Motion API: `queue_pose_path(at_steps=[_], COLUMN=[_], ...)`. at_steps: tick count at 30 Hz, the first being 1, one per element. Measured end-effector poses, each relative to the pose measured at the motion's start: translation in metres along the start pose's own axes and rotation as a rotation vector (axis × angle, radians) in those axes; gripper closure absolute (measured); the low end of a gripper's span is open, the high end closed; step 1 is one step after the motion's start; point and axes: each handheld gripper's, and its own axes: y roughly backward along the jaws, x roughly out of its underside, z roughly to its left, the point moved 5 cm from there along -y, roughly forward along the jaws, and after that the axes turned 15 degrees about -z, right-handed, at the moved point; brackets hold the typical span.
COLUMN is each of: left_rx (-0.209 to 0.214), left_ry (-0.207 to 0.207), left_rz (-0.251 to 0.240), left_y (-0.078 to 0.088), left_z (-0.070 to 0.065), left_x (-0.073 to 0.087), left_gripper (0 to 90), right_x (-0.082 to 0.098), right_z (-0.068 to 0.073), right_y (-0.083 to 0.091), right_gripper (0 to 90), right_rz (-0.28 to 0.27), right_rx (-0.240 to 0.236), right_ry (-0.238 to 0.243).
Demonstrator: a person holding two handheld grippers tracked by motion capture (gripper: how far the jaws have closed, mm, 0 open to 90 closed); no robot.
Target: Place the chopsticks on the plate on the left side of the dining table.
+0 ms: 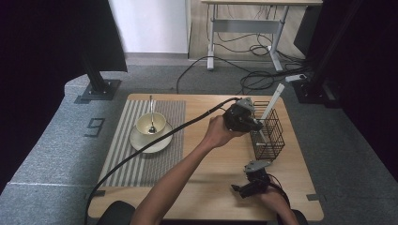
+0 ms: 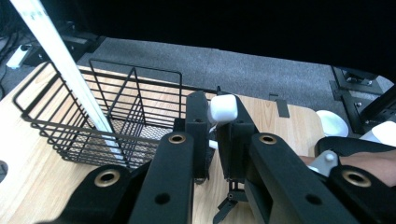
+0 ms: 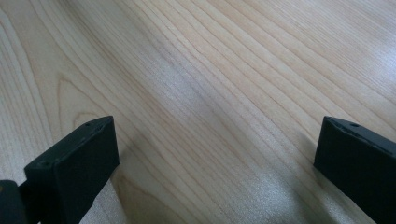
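A: Where's the wire basket?
B: Right half of table. Placemat on the left half; on it a plate, bowl and spoon inside.

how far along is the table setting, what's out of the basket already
Looks done: a spoon sits in the bowl on its plate, on the striped mat. In hand: the left gripper is shut on a white-handled utensil beside the wire basket. Left: a long white piece leans in the basket. The right gripper rests open over bare table.
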Motion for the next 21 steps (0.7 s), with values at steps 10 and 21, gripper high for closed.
queue_pose_path(at_steps=[10, 21], left_rx=[0.004, -0.013], left_ry=[0.016, 0.011], left_rz=[-0.025, -0.048], left_y=[0.024, 0.05], left_z=[0.001, 0.0], left_x=[-0.013, -0.025], left_gripper=[83.3, 83.4], right_x=[0.0, 0.0], right_z=[0.0, 0.0], right_y=[0.0, 0.0], right_gripper=[0.0, 0.0], right_rz=[0.0, -0.002], right_rx=[0.0, 0.0], right_ry=[0.001, 0.003])
